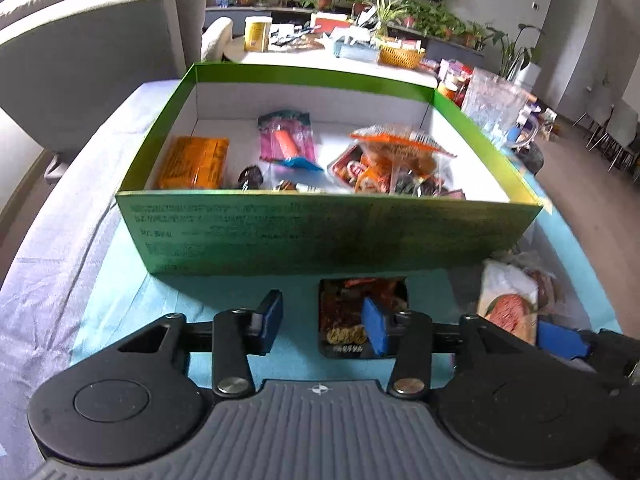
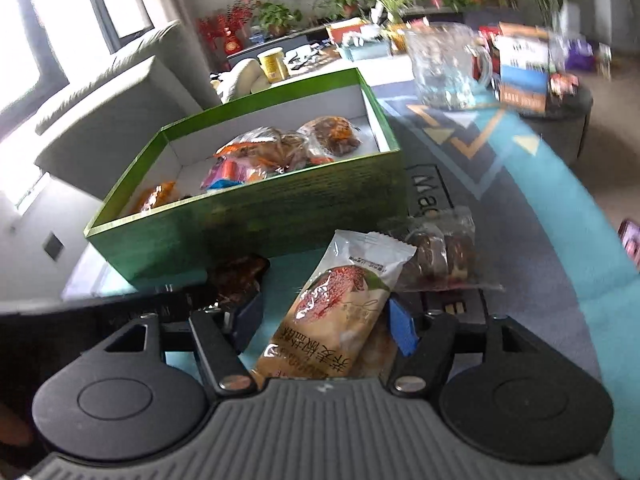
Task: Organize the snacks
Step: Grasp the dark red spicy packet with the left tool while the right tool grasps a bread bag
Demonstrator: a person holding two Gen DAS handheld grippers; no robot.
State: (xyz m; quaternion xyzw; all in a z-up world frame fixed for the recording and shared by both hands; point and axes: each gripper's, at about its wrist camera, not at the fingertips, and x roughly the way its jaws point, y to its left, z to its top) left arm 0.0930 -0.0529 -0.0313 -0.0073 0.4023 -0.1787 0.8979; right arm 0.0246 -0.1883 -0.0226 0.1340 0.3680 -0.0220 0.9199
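Note:
A green box [image 1: 320,232] [image 2: 260,220] stands on the teal mat with several snack packets inside, among them an orange pack [image 1: 194,162] and a pink packet [image 1: 286,138]. My left gripper [image 1: 320,320] is open just in front of the box. A dark snack packet [image 1: 344,316] [image 2: 240,276] lies on the mat between its jaws, against the right pad, and the left pad stands clear of it. My right gripper [image 2: 326,324] is shut on a white and tan bread packet [image 2: 340,304] [image 1: 508,304], which sticks up forward. A clear bag of brown cakes [image 2: 440,252] lies beyond it.
A glass pitcher [image 1: 492,104] [image 2: 448,68] stands right of the box. A grey sofa [image 1: 88,60] is at the left. Behind is a cluttered table with a yellow can [image 1: 257,33] and a wicker basket [image 1: 400,56]. Boxes [image 2: 524,76] crowd the far right.

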